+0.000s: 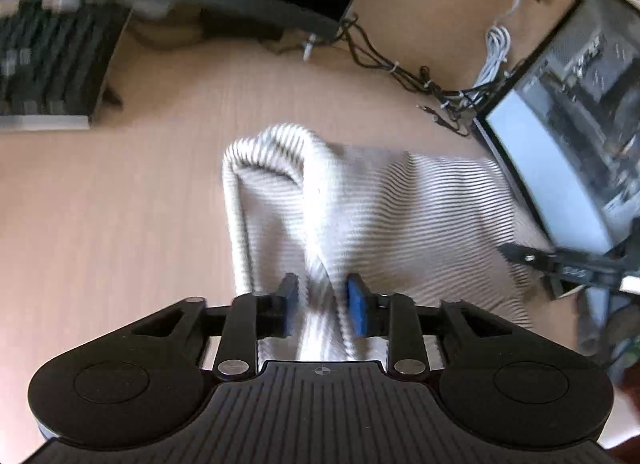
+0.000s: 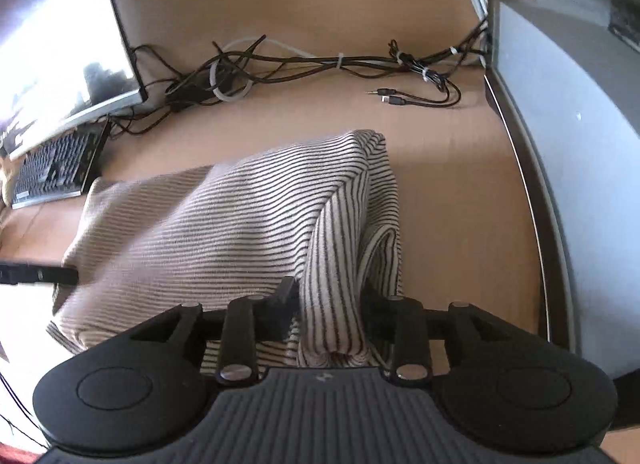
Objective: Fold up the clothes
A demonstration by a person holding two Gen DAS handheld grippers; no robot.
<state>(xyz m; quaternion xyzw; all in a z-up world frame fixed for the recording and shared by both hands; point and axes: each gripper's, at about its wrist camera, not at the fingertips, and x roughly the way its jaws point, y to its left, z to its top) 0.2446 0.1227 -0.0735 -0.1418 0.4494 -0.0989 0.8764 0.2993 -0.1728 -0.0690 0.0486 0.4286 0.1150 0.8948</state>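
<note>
A white garment with thin black stripes (image 1: 384,207) lies bunched on the wooden desk (image 1: 100,223). My left gripper (image 1: 323,306) has a fold of its edge between the blue pads, lifted off the desk. In the right wrist view the same striped garment (image 2: 248,219) drapes away from my right gripper (image 2: 330,304), which is shut on another gathered fold of it. The other gripper's black finger (image 2: 40,275) shows at the left edge of that view.
A keyboard (image 1: 48,67) sits far left, a monitor (image 1: 568,135) at the right, with tangled cables (image 1: 400,67) along the back. In the right wrist view there is a monitor (image 2: 60,39), a keyboard (image 2: 56,163), cables (image 2: 320,63) and a grey panel (image 2: 568,143) at the right.
</note>
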